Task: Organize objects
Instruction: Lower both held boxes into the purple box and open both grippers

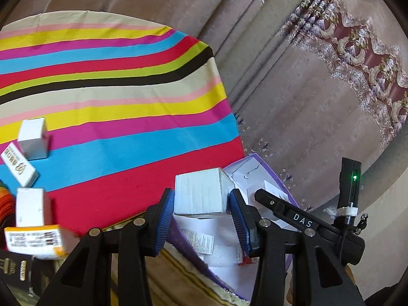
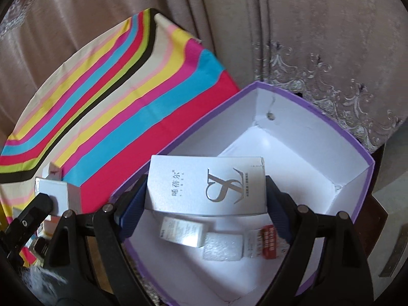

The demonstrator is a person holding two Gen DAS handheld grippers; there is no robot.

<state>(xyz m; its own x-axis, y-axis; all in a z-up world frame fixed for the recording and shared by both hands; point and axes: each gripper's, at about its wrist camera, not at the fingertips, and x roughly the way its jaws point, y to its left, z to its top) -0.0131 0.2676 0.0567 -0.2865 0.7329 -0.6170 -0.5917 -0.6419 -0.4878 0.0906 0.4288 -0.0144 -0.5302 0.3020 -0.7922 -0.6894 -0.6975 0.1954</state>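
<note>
Blue-padded fingers of the right gripper (image 2: 205, 193) are clamped across the long axis of a silver carton (image 2: 206, 186), one pad on each short end, so the carton lies crosswise in the grip with its printed face up. It hangs right over the open purple-rimmed storage box (image 2: 367, 158), above the near end where three small packets (image 2: 221, 239) already lie on the white floor. The far half of that box is bare, and that looks to me like the roomier place to set a carton this long.

Beside it, the left gripper (image 1: 202, 204) is closed on a small white box (image 1: 204, 193), pads pressing its two side faces. That box sits over the near corner of the same storage box, just off the edge of the striped cloth (image 1: 114, 102) on the bench. So both loads are already above the target, the right one further in; I'd judge it the better placed to go down first.

More small cartons (image 1: 32, 137) wait on the cloth, well off to the left gripper's own side.
</note>
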